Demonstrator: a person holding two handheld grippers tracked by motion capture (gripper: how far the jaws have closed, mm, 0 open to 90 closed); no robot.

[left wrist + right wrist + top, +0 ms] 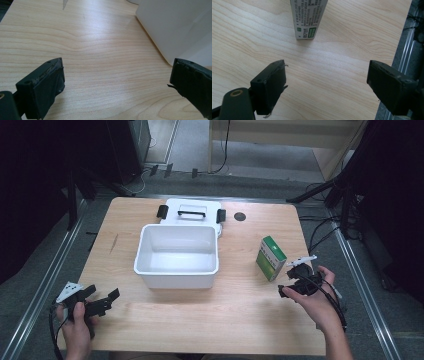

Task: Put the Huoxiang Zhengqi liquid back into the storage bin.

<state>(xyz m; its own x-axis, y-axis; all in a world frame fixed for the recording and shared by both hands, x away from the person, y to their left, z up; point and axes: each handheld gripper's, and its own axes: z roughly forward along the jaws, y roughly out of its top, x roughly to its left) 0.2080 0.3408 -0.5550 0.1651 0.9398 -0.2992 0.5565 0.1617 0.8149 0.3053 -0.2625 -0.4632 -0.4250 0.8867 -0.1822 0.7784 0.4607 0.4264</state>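
Two hand-held grippers sit at the near corners of the wooden table (200,320) in the high view. Your left hand (75,320) holds the left gripper (107,301) low at the near left, jaws aimed toward the white plastic bin (177,256) at the table's centre. The bin is open, and its lid (191,213), with a black handle and two black latches, lies flat just behind it. Your right hand (312,297) holds the right gripper (290,280) at the near right, just beside the green-and-white carton (270,257), which stands upright well apart from the bin.

Left gripper view: the left gripper (116,77) has its jaws spread wide over bare wood grain. The bin's white wall (180,27) rises ahead of the right-hand jaw, not touching it.

Right gripper view: the right gripper (327,77) also has its jaws wide apart and grips nothing. The carton (308,17) stands ahead of the gap, nearer the left-hand jaw, apart from both; its printed face shows here. The table's edge and a metal rail (404,57) run past the right-hand jaw.
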